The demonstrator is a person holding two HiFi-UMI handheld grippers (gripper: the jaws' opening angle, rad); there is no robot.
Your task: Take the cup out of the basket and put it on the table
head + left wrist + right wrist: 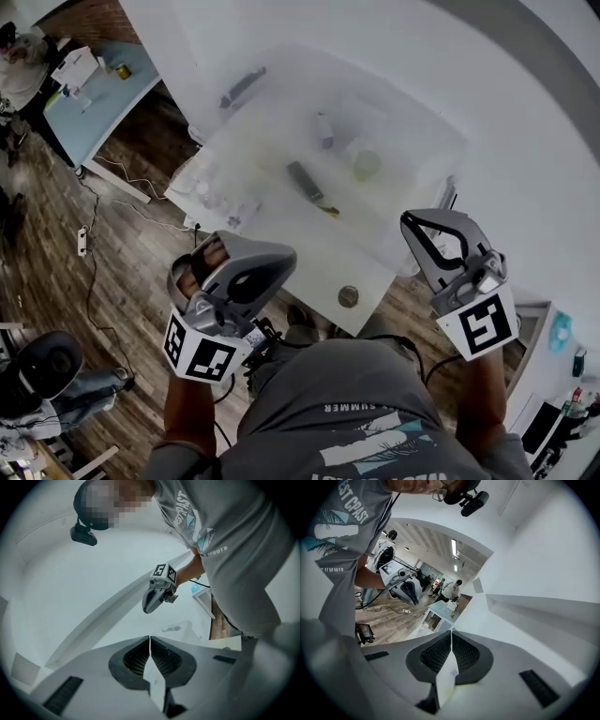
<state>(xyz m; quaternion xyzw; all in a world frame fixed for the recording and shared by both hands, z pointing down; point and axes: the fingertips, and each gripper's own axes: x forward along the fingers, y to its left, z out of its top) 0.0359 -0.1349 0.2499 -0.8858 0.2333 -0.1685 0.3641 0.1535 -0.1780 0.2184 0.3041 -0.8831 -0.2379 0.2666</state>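
Observation:
The head view is washed out. On the white table (309,272) lies a pale, hazy, box-like shape (412,122), maybe the basket. Within it shows a small greenish round thing (367,165), possibly the cup; I cannot tell for sure. My left gripper (281,255) hangs shut and empty off the table's near left corner. My right gripper (412,221) is shut and empty at the table's near right edge. Each gripper view looks up and away from the table: the left gripper (150,639) faces the right gripper (146,608), and the right gripper (451,632) faces the left gripper (409,595).
A dark elongated thing (305,180) and a grey one (242,86) lie in the hazy area. A round disc (348,296) sits near the table's front corner. A blue-topped table (98,94) stands far left, with a cable and power strip (82,239) on the wooden floor.

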